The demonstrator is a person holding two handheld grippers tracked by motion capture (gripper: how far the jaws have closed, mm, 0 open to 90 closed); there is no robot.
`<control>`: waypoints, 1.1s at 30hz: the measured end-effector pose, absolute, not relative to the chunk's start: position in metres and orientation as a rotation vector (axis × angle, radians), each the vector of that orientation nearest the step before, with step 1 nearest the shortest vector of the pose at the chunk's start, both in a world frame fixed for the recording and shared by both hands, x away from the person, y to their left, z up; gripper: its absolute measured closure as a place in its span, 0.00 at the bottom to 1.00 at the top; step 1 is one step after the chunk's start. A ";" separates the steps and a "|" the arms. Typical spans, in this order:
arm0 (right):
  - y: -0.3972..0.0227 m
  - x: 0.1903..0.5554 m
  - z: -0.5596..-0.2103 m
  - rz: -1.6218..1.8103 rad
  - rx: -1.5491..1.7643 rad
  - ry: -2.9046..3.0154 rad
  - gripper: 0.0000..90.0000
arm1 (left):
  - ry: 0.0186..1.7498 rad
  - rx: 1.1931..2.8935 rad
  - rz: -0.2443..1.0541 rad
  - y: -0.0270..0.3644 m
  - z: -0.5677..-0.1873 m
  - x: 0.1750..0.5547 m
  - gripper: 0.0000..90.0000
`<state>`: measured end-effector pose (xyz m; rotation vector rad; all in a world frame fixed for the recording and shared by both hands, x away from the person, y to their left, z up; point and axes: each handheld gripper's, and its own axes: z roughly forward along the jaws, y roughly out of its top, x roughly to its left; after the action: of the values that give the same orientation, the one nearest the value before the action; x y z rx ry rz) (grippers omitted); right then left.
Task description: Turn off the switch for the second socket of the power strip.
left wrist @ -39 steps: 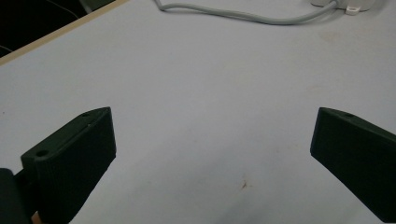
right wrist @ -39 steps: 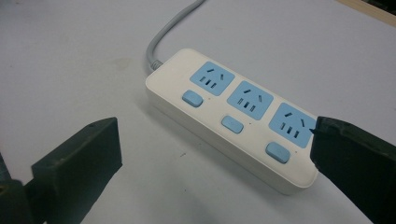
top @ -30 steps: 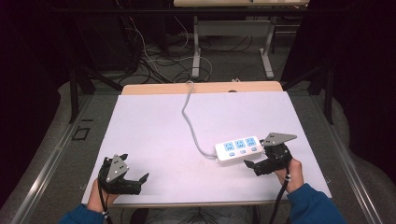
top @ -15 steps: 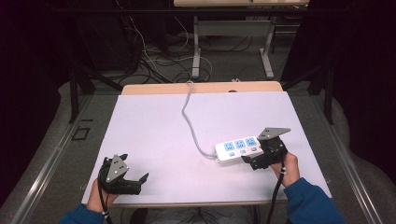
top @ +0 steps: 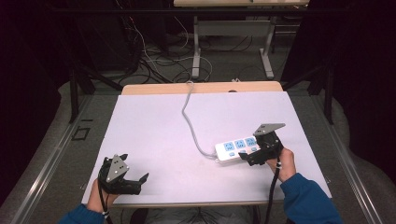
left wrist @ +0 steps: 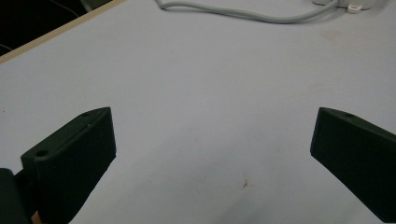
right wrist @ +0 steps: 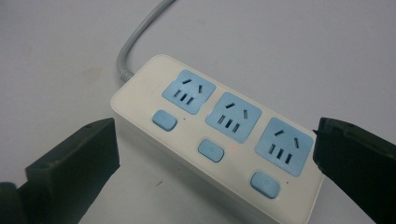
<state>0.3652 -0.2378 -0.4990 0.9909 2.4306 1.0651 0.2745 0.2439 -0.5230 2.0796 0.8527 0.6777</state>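
A white power strip (top: pixel 236 150) with three blue sockets and three blue switches lies on the right part of the white table (top: pixel 154 126). Its grey cable (top: pixel 189 116) runs to the far edge. My right gripper (top: pixel 252 157) is open and hovers at the strip's near right end. In the right gripper view the strip (right wrist: pixel 187 121) lies between and beyond the spread jaws of that gripper (right wrist: pixel 215 135), untouched. A small red light (right wrist: pixel 232 150) glows by the middle switch. My left gripper (top: pixel 135 167) is open near the front left corner, over bare table (left wrist: pixel 215 121).
The cable (left wrist: pixel 243 14) crosses the top of the left gripper view. A wooden strip (top: pixel 201 87) edges the table's far side. Beyond it stand metal table legs (top: pixel 196 51) and loose cables on the floor (top: pixel 149 65).
My right gripper has shifted left and forward, closing in on the power strip's right end. The left gripper has stayed where it was.
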 end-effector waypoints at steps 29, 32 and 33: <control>-0.236 0.367 -0.500 1.058 1.028 2.379 1.00 | 0.855 2.095 0.679 0.244 -0.522 0.274 0.00; -0.234 0.367 -0.501 1.045 1.041 2.377 1.00 | 0.851 2.096 0.686 0.245 -0.522 0.275 0.00; -0.233 0.367 -0.502 1.037 1.041 2.374 1.00 | 0.853 2.093 0.681 0.244 -0.522 0.274 0.00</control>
<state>0.3666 -0.2331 -0.5016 1.0410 2.3736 1.0367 0.2745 0.2443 -0.5223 2.0934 0.8527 0.6806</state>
